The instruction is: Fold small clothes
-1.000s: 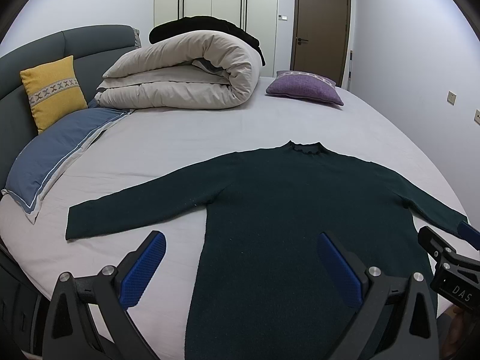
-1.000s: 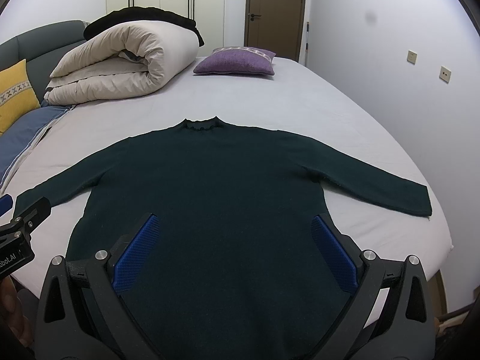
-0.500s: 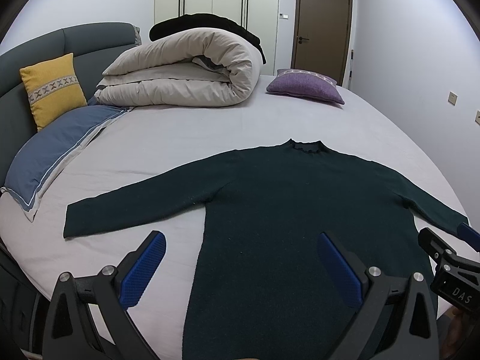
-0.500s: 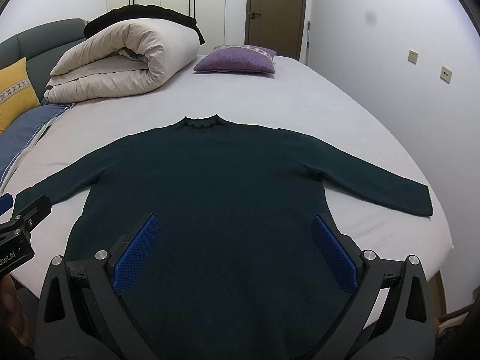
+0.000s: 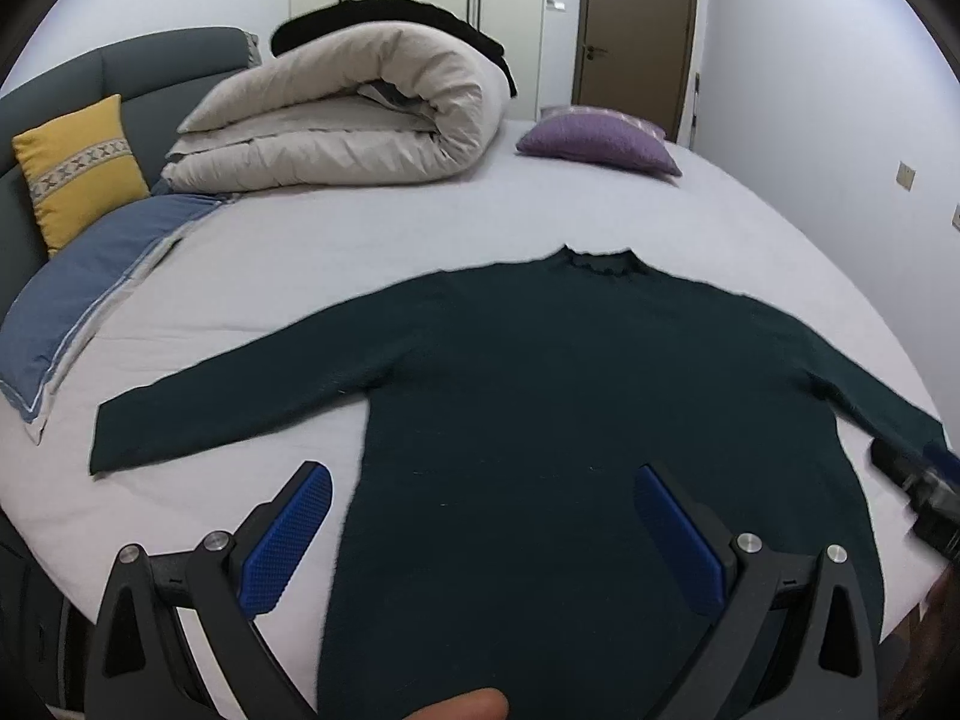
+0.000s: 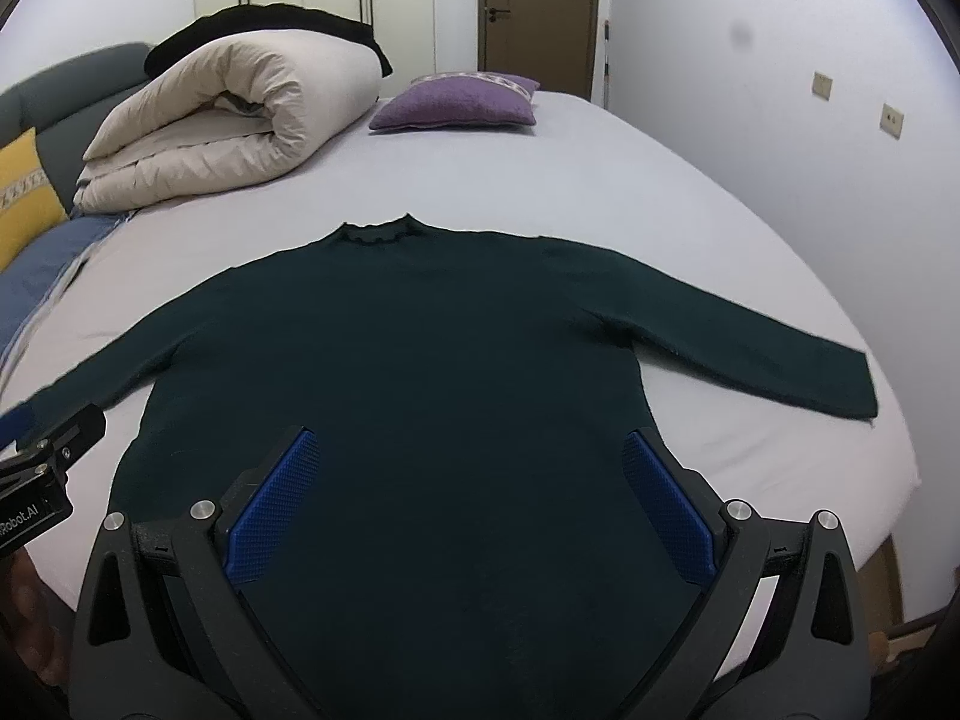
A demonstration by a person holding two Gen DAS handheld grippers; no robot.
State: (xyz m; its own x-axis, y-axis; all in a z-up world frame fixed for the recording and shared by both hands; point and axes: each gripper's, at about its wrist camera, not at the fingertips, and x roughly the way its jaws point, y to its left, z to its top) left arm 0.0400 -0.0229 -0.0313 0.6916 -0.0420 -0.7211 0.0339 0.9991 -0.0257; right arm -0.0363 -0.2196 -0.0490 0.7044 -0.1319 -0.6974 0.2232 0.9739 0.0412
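Since 1 s ago the left gripper has swung a bit left & closer: the sweater sits further right in its view, and the right gripper at the frame edge is now blurred. Right wrist view barely changes.

Sweater: dark green, flat on the bed, neck pointing away toward the rolled duvet, both sleeves spread out to the sides, hem end nearest both grippers. No containers in view.

Left gripper: jaws wide, nothing between the blue pads; it hovers near the sweater's left side seam. Right gripper: jaws wide too, empty, over the lower body of the sweater.

Left view only: whole left sleeve to the cuff, yellow cushion in full, blue pillow left of the sweater, a fingertip at the bottom edge. Right view only: whole right sleeve & cuff, left gripper at frame edge. Purple cushion shows in both, beyond the sweater's neck.

Hem is hidden behind the gripper bodies in both views; right cuff is cut off in left view.
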